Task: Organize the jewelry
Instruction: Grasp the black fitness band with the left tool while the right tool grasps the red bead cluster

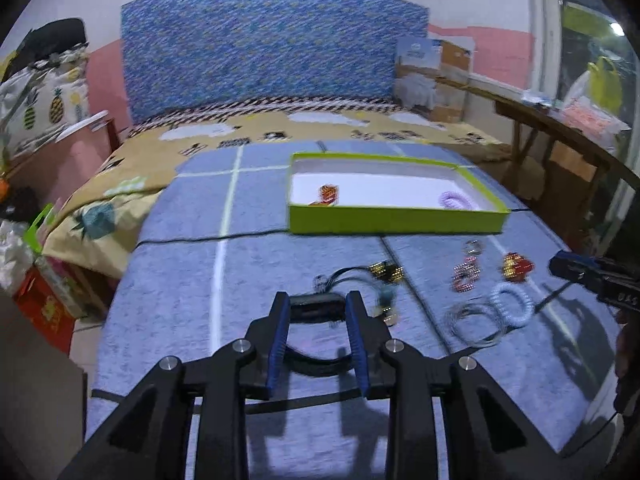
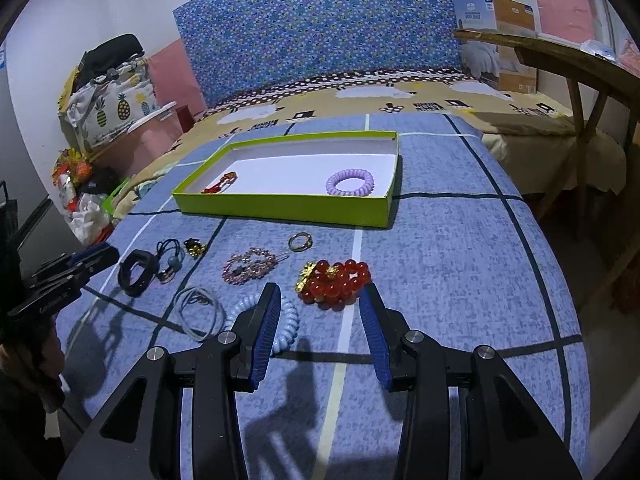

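Observation:
A green box [image 2: 280, 205] with a white floor lies on the blue blanket; it also shows in the left wrist view [image 1: 396, 220]. Inside are a lilac coil hair tie [image 2: 350, 182] and a small red piece [image 2: 219, 184]. Loose in front lie a red bead bracelet [image 2: 335, 283], a pale blue coil tie [image 2: 286, 322], a thin white band [image 2: 198, 312], a pink beaded clip [image 2: 248, 266], a ring [image 2: 300, 241] and a black band [image 2: 136, 272]. My left gripper [image 1: 318, 312] is open around the black band [image 1: 316, 306]. My right gripper [image 2: 320, 308] is open just before the red bracelet.
The blanket covers a bed with a blue patterned headboard [image 2: 320, 28]. A wooden table [image 2: 560, 64] stands to the right of the bed. Bags and a pineapple-print bundle [image 2: 108, 108] are piled at the left. Cardboard boxes [image 2: 508, 12] sit at the back right.

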A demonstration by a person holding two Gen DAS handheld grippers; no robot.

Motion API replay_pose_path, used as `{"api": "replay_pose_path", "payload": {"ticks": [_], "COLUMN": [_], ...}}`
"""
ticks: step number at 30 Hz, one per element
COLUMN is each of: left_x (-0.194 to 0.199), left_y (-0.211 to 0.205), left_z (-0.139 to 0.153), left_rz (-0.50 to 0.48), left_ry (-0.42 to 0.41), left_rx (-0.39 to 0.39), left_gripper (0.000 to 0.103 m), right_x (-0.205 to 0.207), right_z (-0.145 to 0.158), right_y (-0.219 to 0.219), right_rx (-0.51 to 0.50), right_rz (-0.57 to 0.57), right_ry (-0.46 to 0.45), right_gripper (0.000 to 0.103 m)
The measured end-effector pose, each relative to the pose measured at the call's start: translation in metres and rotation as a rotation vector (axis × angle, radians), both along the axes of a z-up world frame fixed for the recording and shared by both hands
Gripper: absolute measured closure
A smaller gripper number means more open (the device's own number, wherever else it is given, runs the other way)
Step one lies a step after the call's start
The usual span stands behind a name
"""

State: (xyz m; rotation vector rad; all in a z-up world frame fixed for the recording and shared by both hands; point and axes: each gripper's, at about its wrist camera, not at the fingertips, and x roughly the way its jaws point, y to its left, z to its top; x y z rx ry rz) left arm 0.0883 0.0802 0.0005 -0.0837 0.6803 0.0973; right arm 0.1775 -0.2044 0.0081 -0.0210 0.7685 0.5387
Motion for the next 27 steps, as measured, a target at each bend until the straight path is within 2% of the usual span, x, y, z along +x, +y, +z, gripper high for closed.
{"api": "replay_pose_path", "payload": {"ticks": [9,16,17,20,27], "left_x": [0.011,0.019,0.019,0.020,0.024], "left_y": [0.011,0.012,0.013,0.012,0.012], "left_z": [-0.019,-0.025,-0.025,-0.026,-0.028], "left_rz": [0.041,0.049,0.049,0.046,0.053], "left_ry": [0.092,0.131,0.132,0.144,0.158], "left_rx": [-0.010,-0.017,-0.018,-0.020,-0.035], "left_gripper": [0.073,0.073,0.073,0.071,0.069], "right_x": [0.017,0.028,0.031,0.035,0.042], "right_z": [-0.013,-0.021,-0.023,-0.027,-0.027], "right_y": [0.005,0.012,0.014,0.018,0.024], "right_rx": [-0.040,-0.068,-0.076,-0.086,-0.104], "right_rz": [-0.002,0.025,0.033,0.048,0.012], "right_ry": [0.023,0.043,0.053,0.082,0.116], "right_gripper": [0.061,0.060,0.059,0.047,0.047]}}
